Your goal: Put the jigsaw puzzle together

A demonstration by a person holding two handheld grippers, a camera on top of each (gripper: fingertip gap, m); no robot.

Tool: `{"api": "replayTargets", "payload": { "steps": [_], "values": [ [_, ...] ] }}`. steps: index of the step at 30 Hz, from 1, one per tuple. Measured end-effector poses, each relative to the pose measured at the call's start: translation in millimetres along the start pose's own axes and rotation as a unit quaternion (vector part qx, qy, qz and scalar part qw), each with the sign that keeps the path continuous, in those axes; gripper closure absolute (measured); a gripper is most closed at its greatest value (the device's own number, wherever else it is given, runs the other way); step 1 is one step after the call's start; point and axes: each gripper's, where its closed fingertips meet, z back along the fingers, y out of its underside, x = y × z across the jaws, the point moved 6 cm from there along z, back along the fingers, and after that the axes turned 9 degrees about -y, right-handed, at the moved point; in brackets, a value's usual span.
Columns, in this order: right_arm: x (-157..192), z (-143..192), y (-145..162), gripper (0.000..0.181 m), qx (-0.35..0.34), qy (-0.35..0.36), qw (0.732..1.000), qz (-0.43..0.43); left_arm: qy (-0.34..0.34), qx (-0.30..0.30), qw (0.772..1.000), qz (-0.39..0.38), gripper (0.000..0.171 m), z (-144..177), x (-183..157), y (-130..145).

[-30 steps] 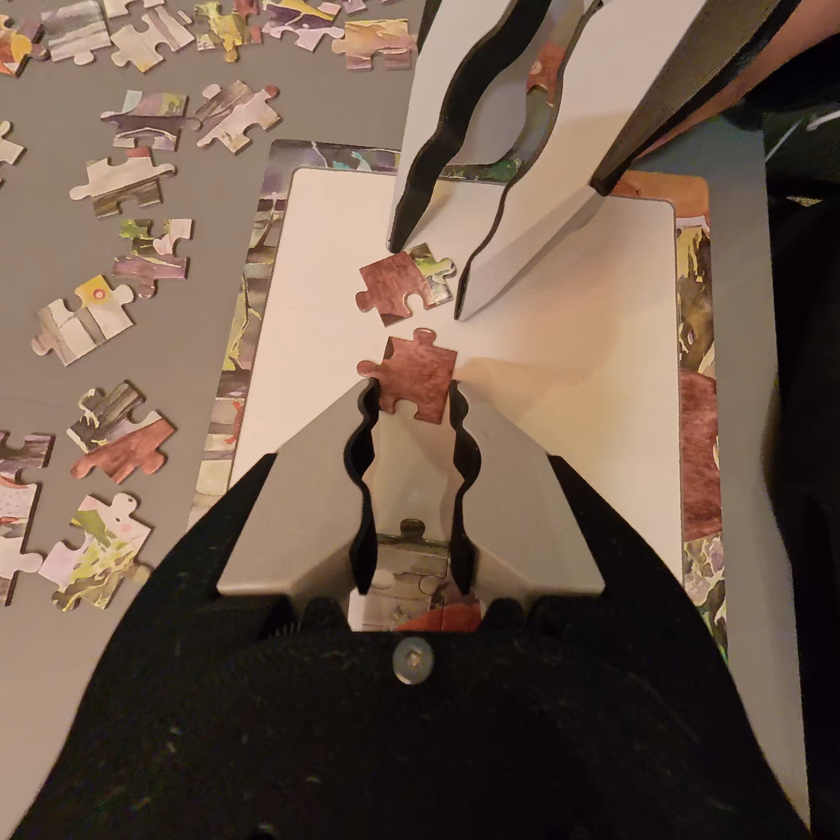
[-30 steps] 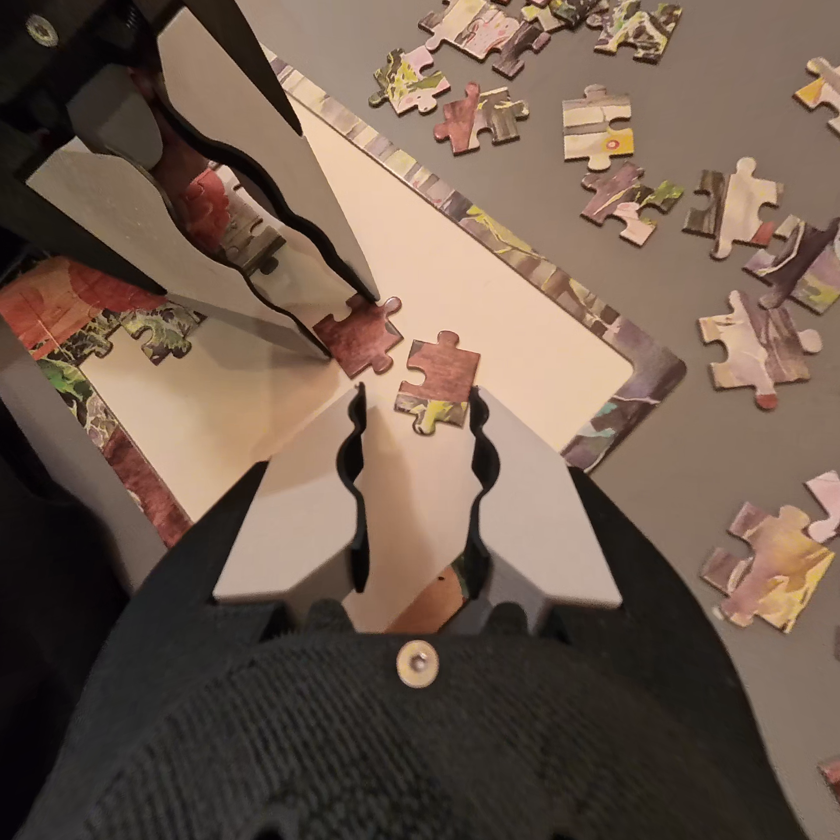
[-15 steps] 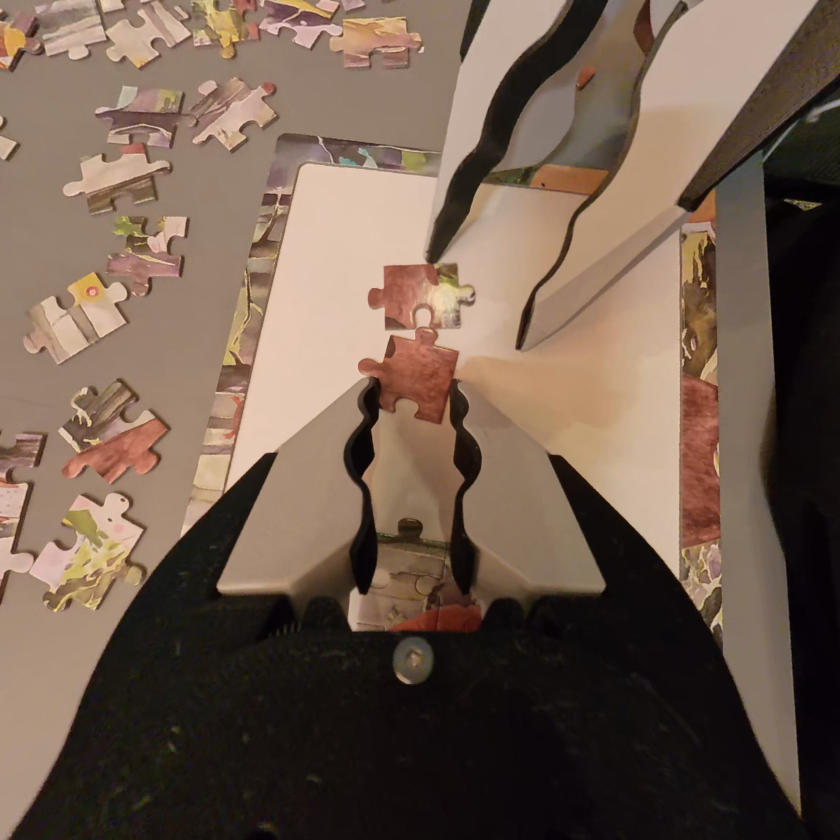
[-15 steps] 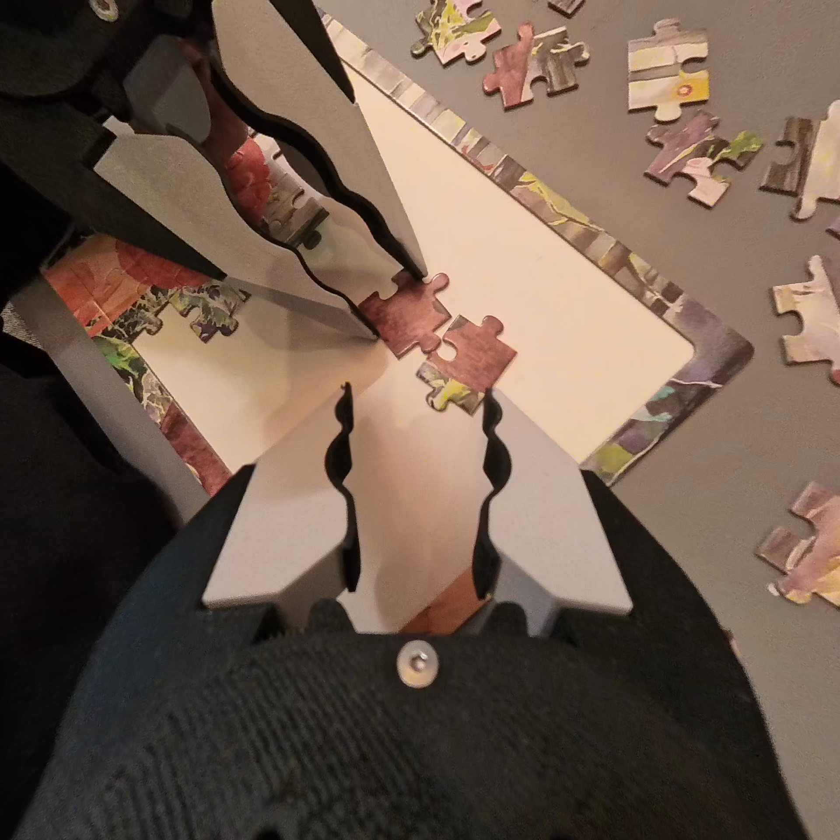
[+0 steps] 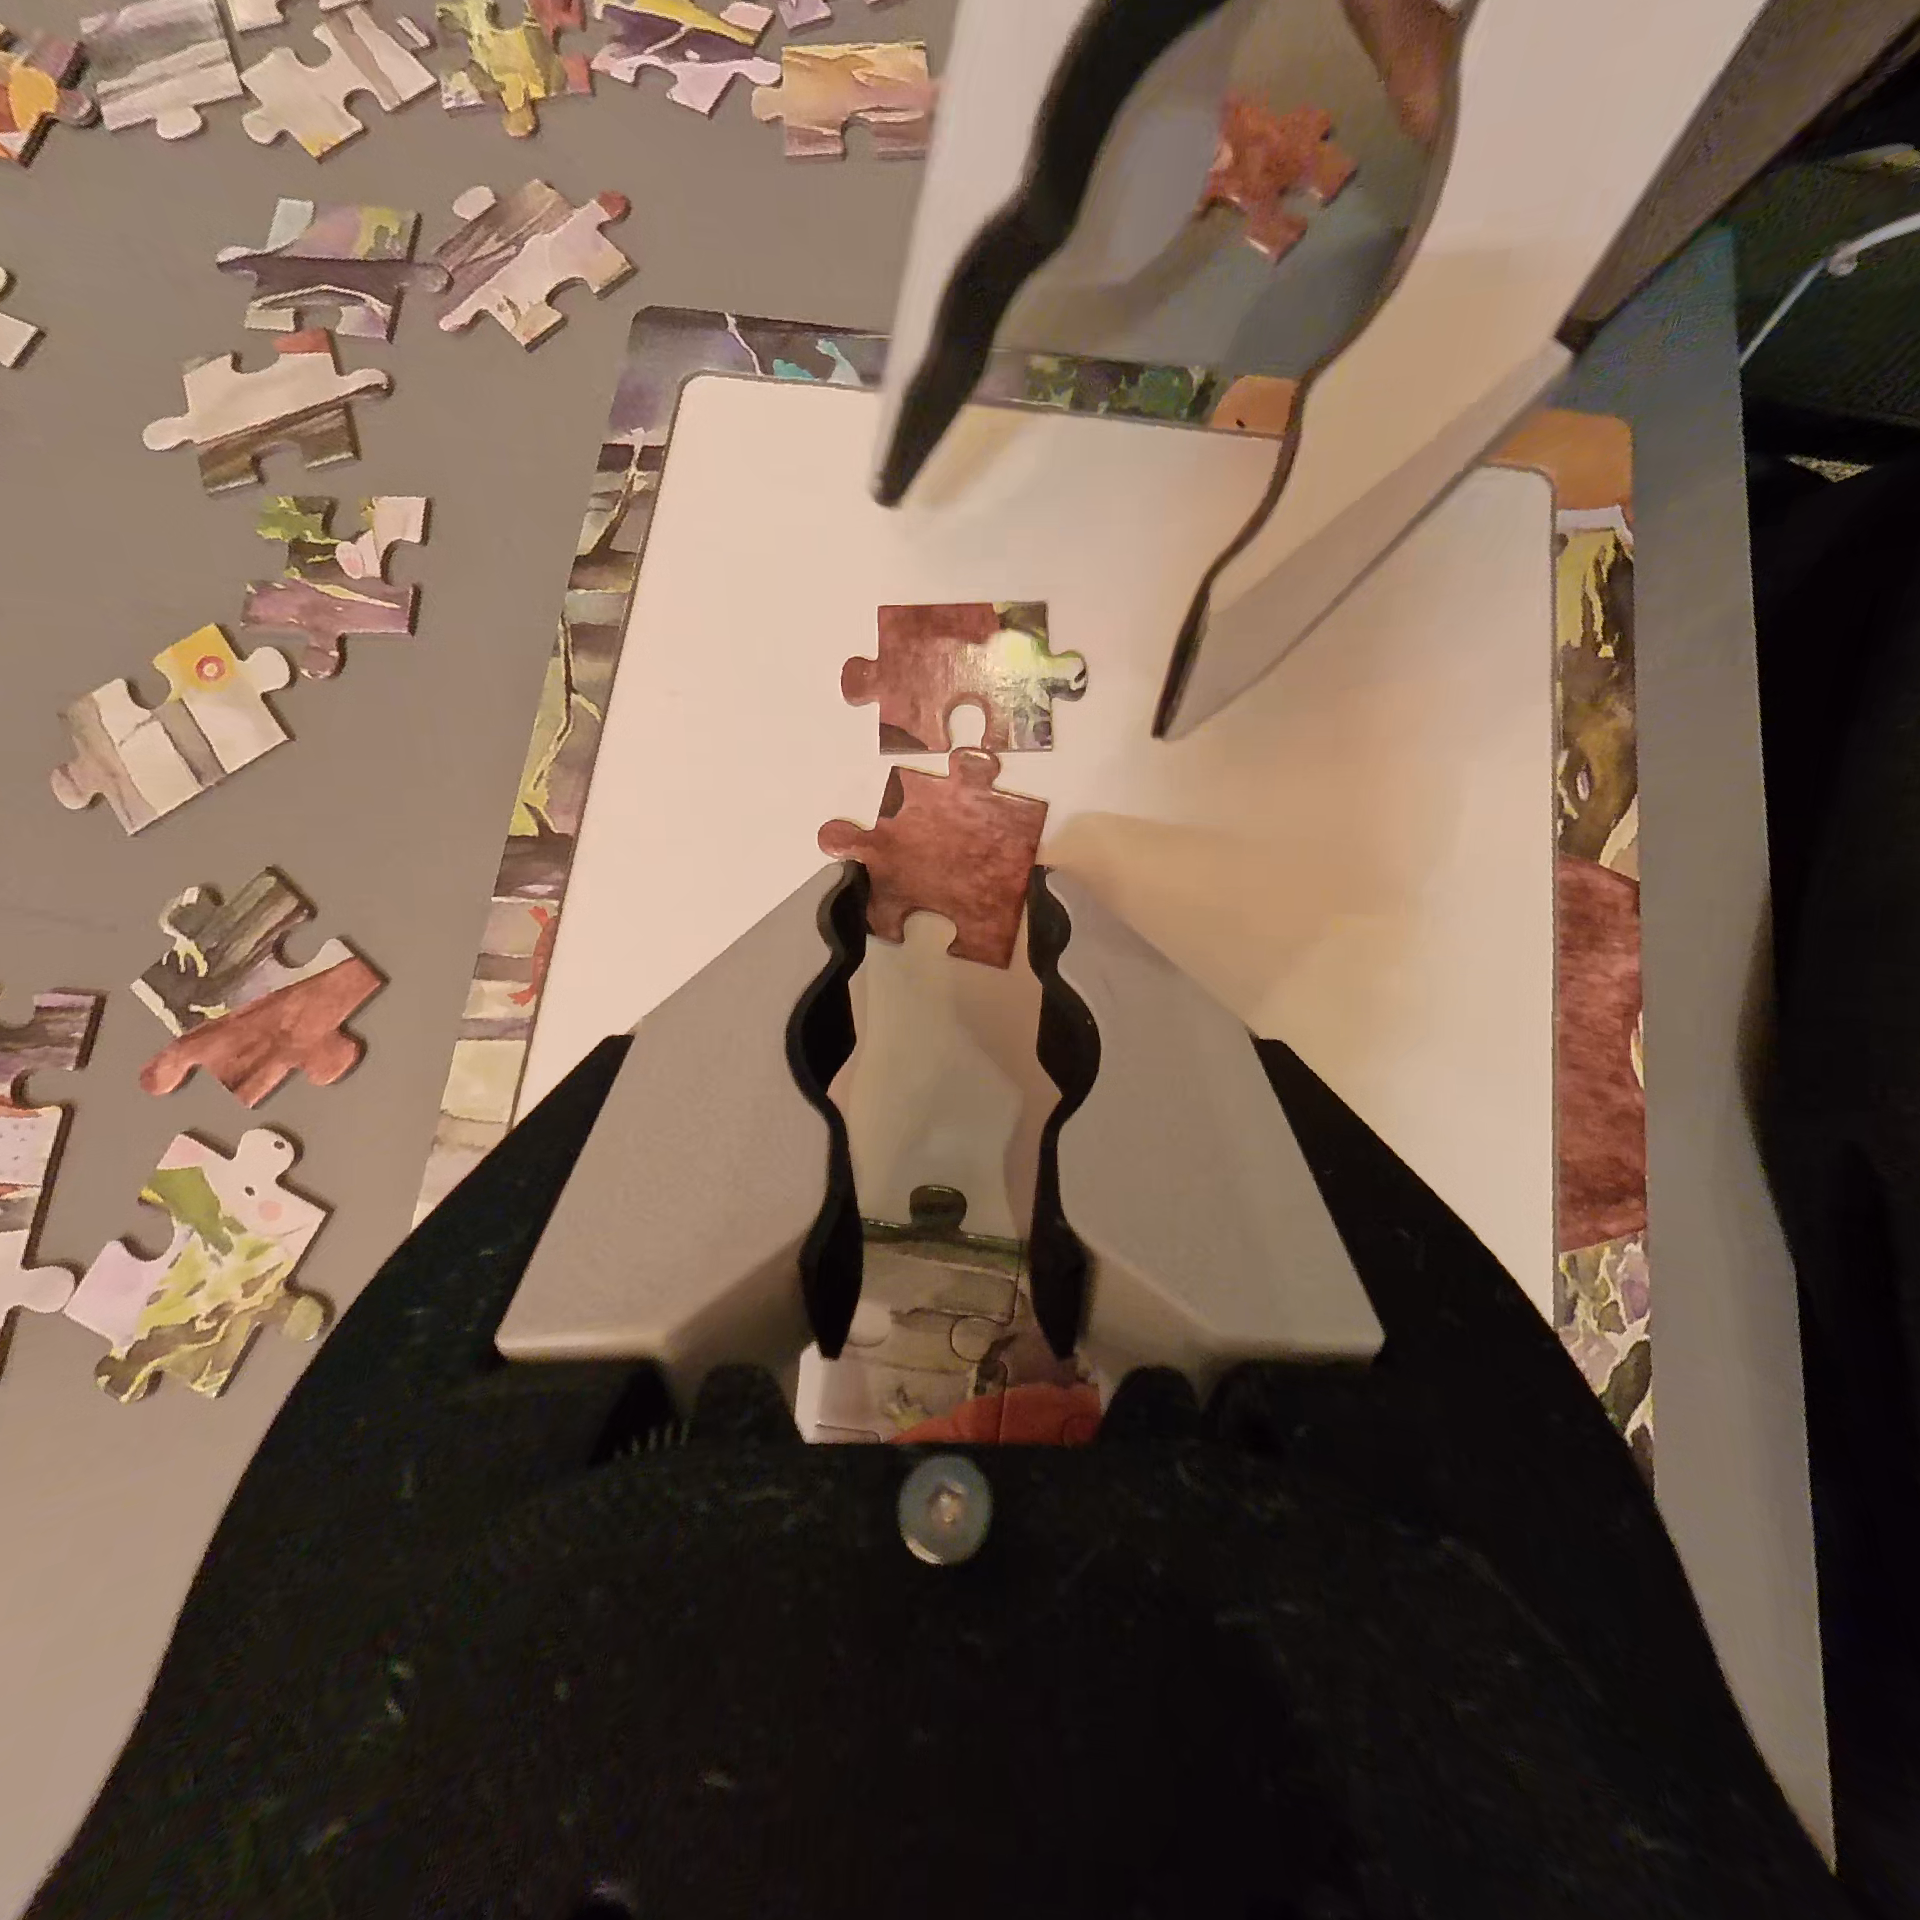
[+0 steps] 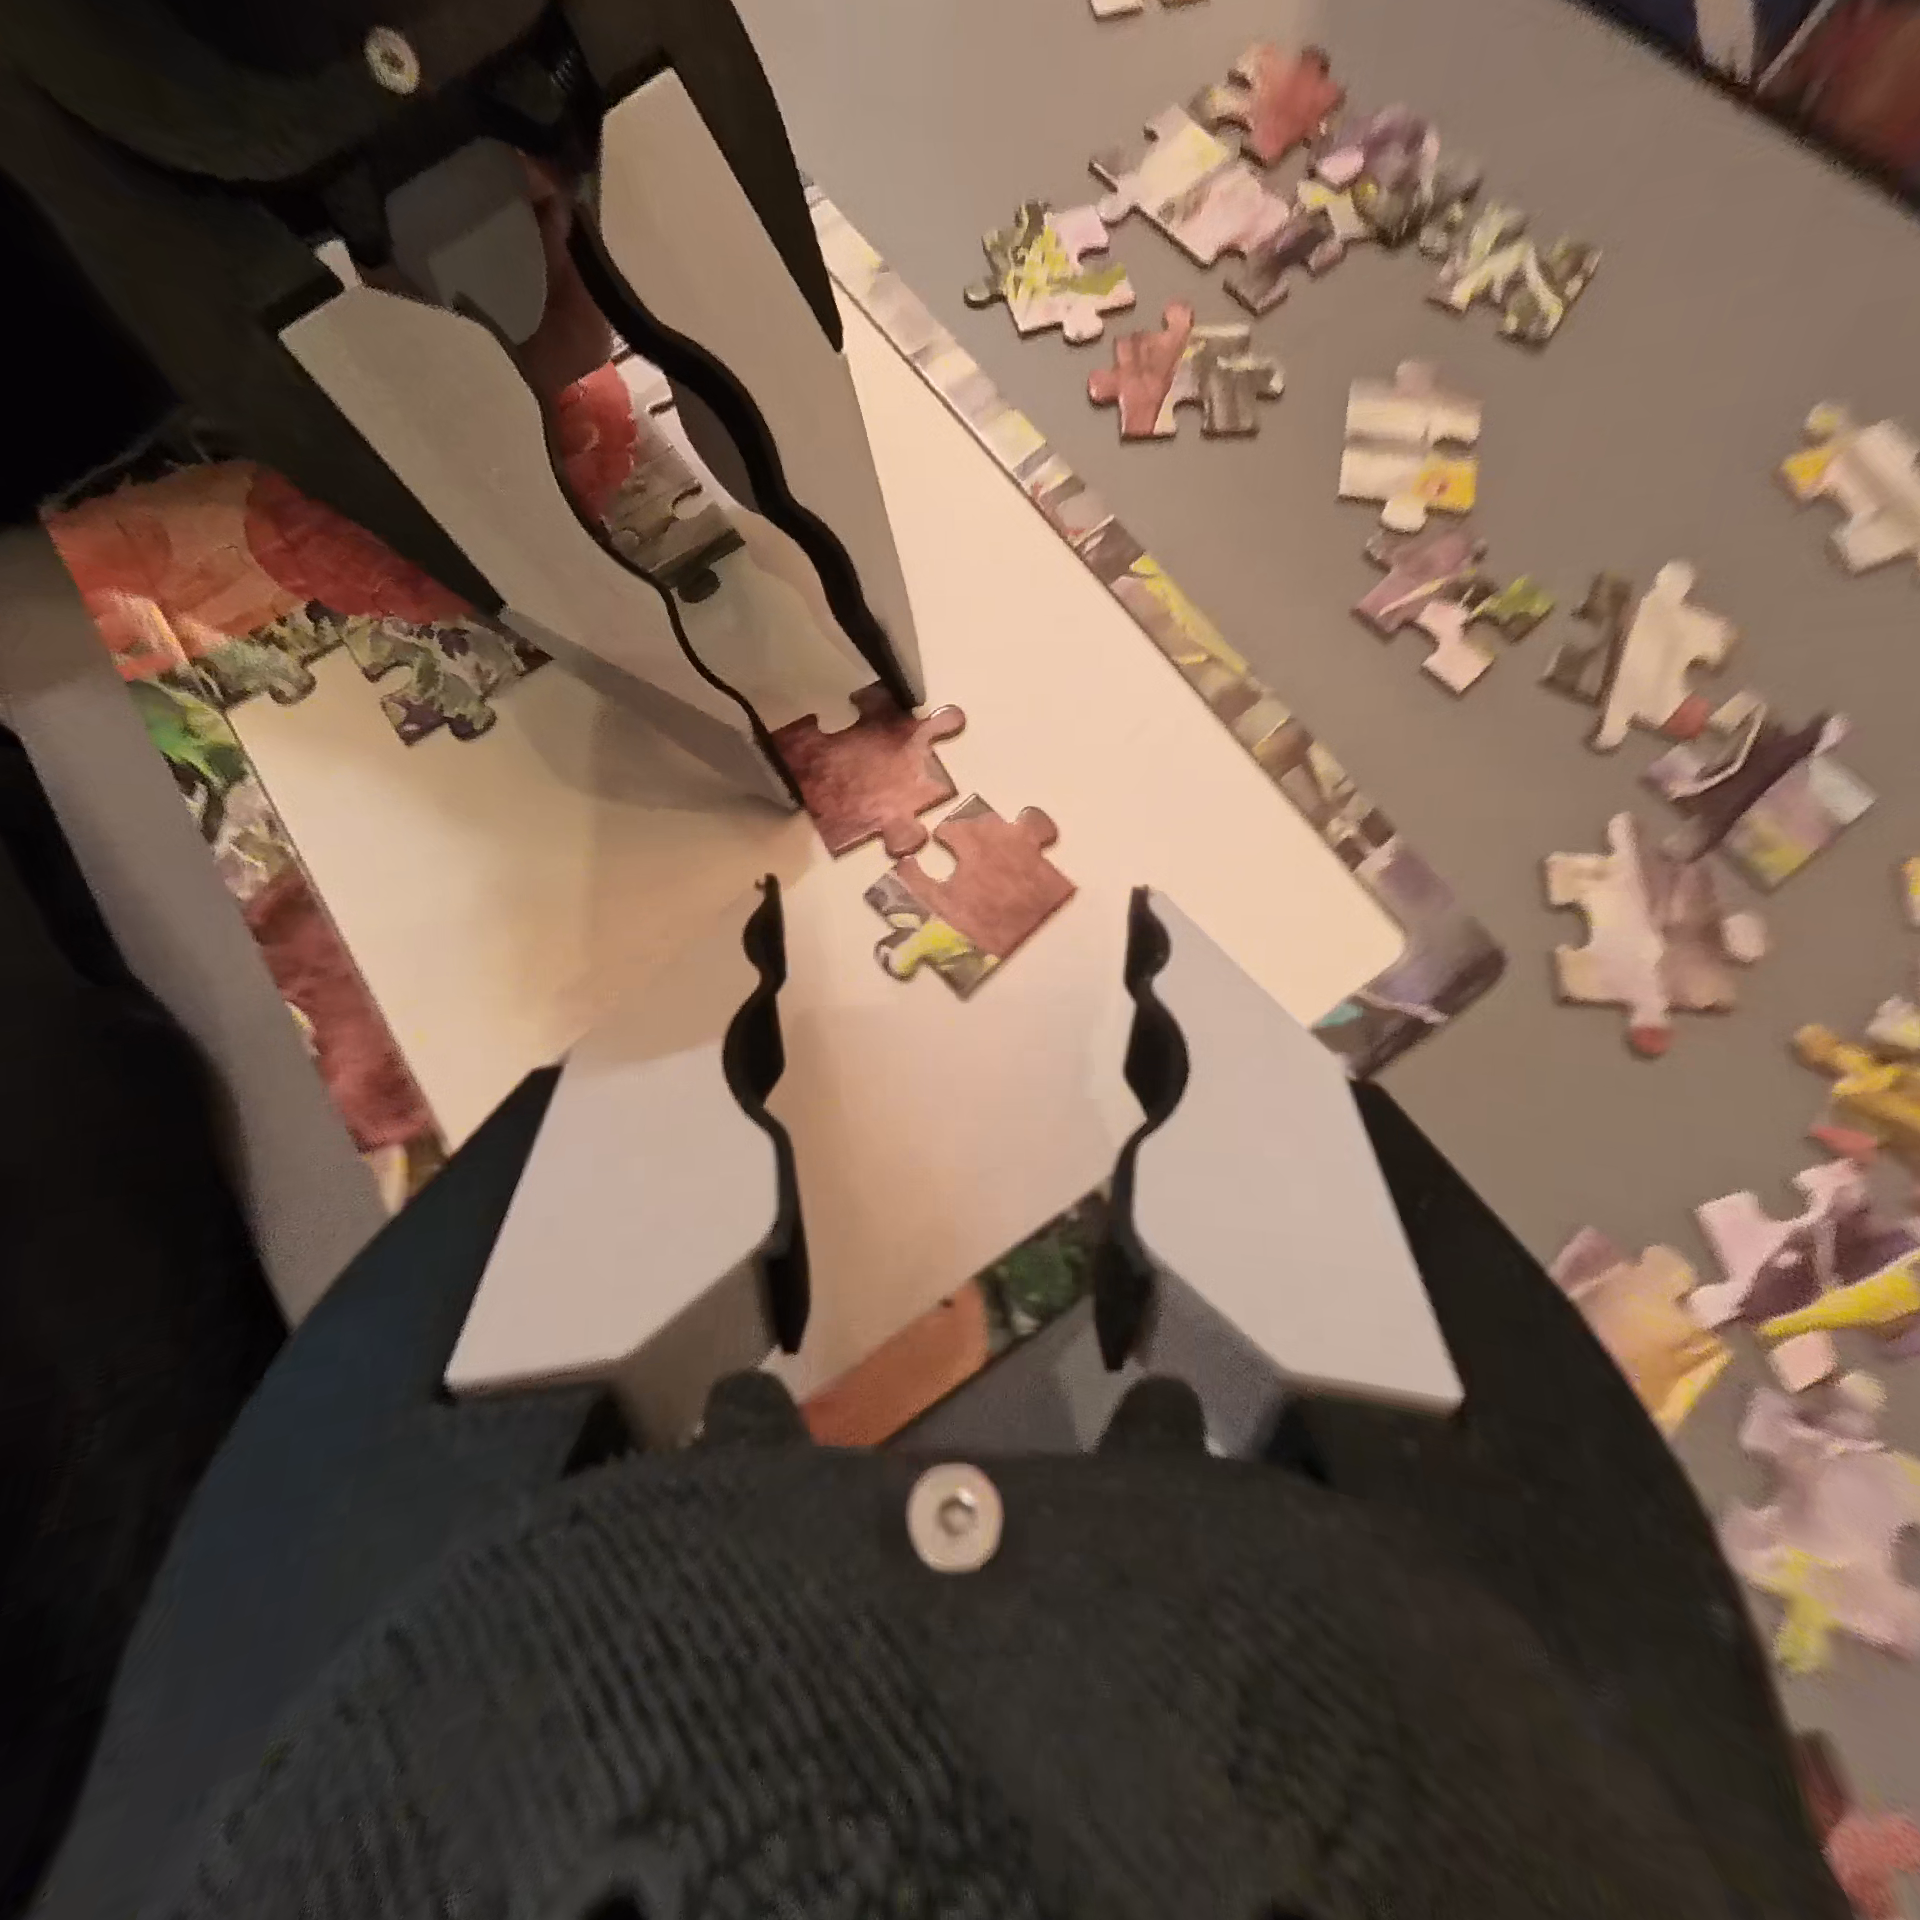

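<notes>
A plain grey worktop (image 5: 457,790) fills the left wrist view's left side and the right wrist view's upper part (image 6: 1039,104). Past its right edge lies darkness, crossed by a thin pale cord (image 5: 1839,260). A dark blue-and-reddish thing (image 6: 1829,62), too cropped to identify, sits at the far corner.

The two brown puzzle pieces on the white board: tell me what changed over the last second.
The right hand-held gripper let go of the brown-and-green piece, opened wider and drew back. That piece now lies flat, turned so its notch faces the knob of the plain brown piece, nearly mating. The left hand-held gripper still holds the plain brown piece. The loose pieces on the grey table stayed put.
</notes>
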Motion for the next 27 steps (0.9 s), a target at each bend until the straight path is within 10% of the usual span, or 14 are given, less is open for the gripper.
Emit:
{"api": "replayTargets", "payload": {
  "steps": [12,27],
  "values": [
    [-14,-15,7,0.127,0.037,-0.127,0.980,0.145,0.004,-0.002,1.000,0.003,0.142,0,0,0],
    [-13,-11,9,0.141,0.040,-0.090,0.989,0.105,0.006,-0.003,1.000,0.009,0.142,0,1,0]
  ]
}}
